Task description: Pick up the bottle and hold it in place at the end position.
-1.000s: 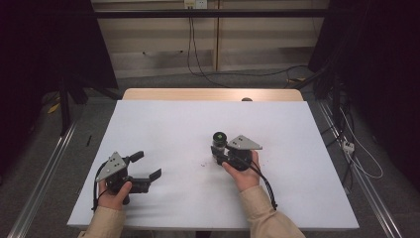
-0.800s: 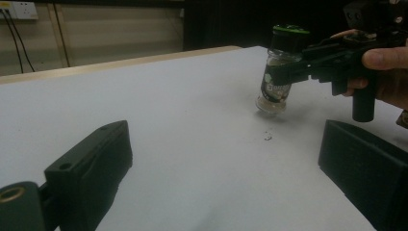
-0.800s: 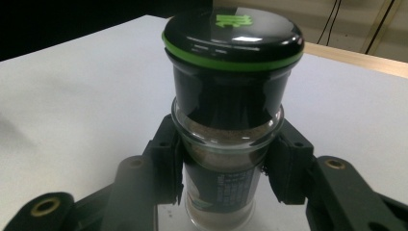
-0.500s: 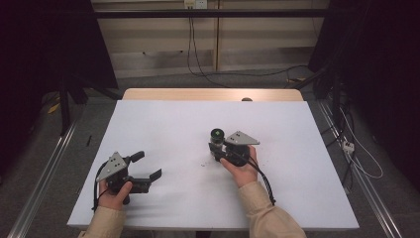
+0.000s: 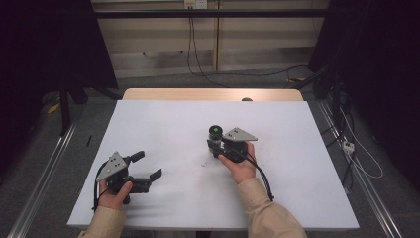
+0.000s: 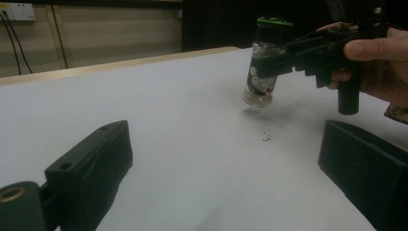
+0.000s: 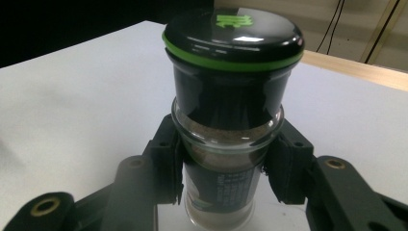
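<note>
Since a second ago, right gripper [image 5: 216,144] has drifted slightly, jaws pinching the upright spice jar [image 7: 231,120] just above the worktop [image 5: 163,124]; left gripper [image 5: 146,166], spread, sits well apart.

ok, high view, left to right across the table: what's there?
Left tool, open, held in the left hand → small dark specks on the white table → spice jar → right tool shut on it.
</note>
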### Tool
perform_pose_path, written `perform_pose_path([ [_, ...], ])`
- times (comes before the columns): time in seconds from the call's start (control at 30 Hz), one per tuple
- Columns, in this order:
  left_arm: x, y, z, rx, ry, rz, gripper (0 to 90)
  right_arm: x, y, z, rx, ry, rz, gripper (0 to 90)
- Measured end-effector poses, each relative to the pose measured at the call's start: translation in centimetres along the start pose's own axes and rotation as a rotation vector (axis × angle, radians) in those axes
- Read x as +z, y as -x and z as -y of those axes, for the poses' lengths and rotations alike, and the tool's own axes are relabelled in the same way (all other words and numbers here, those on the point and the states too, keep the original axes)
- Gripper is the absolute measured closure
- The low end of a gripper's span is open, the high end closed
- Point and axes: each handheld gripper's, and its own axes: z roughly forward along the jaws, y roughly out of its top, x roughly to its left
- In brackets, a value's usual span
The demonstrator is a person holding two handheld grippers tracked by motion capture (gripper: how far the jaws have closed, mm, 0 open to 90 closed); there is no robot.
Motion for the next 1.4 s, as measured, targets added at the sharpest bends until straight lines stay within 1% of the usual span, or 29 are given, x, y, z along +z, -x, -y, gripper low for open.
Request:
perform_pose_path([
  [0.13,0.0,0.0,0.0,-0.002,-0.003,0.001,4.5,0.3,0.0,-0.3,-0.009,-0.004,-0.001,53.4],
  [0.3,0.0,-0.1,0.0,0.004,-0.007,0.002,4.5,0.8,0.0,-0.6,-0.006,-0.006,-0.004,53.4],
  [0.4,0.0,-0.1,0.0,0.001,-0.003,0.002,4.5,1.0,0.0,-0.7,-0.016,-0.012,-0.007,53.5],
  [0.43,0.0,-0.1,0.0,0.002,-0.004,0.002,4.5,1.1,-0.1,-0.8,-0.011,-0.011,-0.006,53.4],
  [0.77,0.0,-0.1,0.0,0.0,-0.006,0.001,4.5,1.6,0.1,-1.3,-0.027,-0.008,-0.002,53.5],
  [1.4,0.1,-0.1,0.1,0.001,-0.009,0.002,4.5,2.3,1.1,-0.9,-0.018,-0.009,0.015,53.4],
])
